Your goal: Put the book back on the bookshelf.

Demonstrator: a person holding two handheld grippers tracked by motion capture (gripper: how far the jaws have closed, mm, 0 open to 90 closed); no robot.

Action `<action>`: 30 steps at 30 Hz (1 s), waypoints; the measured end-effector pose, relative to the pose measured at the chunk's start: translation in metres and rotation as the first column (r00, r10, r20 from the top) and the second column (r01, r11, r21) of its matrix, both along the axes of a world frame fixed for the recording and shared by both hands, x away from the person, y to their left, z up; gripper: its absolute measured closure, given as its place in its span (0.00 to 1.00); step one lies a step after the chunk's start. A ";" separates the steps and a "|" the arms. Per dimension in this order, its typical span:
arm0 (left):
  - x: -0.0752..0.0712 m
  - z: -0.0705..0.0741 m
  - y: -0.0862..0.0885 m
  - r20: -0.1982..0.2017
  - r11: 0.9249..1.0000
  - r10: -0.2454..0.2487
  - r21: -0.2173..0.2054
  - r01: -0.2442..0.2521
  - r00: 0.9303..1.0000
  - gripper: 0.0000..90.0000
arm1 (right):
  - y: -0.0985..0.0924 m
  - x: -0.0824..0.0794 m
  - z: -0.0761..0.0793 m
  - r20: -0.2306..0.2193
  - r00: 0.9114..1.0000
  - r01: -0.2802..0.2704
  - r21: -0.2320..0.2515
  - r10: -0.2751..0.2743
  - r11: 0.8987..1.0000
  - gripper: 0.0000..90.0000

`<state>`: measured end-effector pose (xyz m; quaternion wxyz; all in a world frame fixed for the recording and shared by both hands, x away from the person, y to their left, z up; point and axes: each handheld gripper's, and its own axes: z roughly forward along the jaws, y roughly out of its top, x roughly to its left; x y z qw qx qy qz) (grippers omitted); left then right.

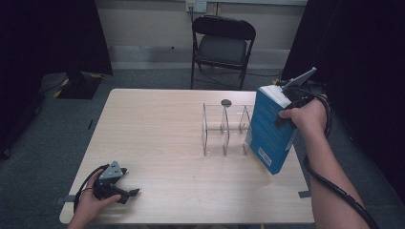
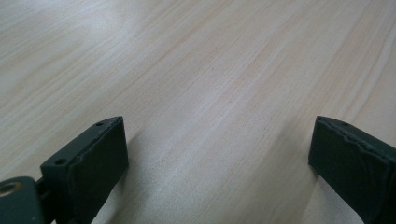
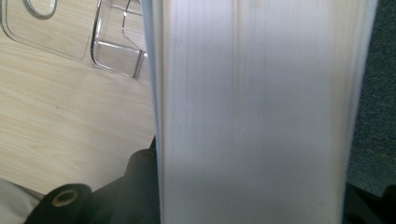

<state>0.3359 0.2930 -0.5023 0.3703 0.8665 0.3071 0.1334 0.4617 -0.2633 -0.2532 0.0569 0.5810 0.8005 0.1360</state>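
- Two tools are in my hands, one left and one right, both over a pale wooden surface (image 1: pixel 157 124).
- My left tool (image 1: pixel 125 187) rests at the near left corner of the surface, held low in my left hand (image 1: pixel 90 200). In the left gripper view its jaws stand wide apart with bare wood between them; nothing is held.
- My right tool (image 1: pixel 286 112) is clamped on a blue book (image 1: pixel 268 131) at the right side of the surface. My right hand (image 1: pixel 308 117) grips the tool behind the book's upper edge.
- In the high view the book is tilted, upper end leaning away to the right, lower corner near the right edge of the surface. I cannot tell whether that corner touches the wood.
- In the right gripper view the book's white page edge (image 3: pixel 252 112) runs up between the jaws.
- A clear plastic rack (image 1: pixel 224 129) with upright dividers stands on the surface just beside the book, on its left. The book is outside the rack's slots.
- A small dark round disc (image 1: pixel 226 102) lies at the far end of the rack.
- A black folding chair (image 1: pixel 222 45) stands beyond the far edge of the surface.
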 end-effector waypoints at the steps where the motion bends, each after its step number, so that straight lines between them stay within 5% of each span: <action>1: 0.000 0.000 0.000 0.000 1.000 0.000 0.000 0.000 1.000 0.05 | 0.000 0.001 0.000 -0.001 1.000 0.005 -0.001 -0.005 1.000 0.69; 30: 0.000 0.000 -0.002 -0.009 1.000 0.002 -0.001 -0.002 1.000 0.03 | 0.004 0.022 0.002 0.016 0.999 0.030 -0.003 -0.030 1.000 0.69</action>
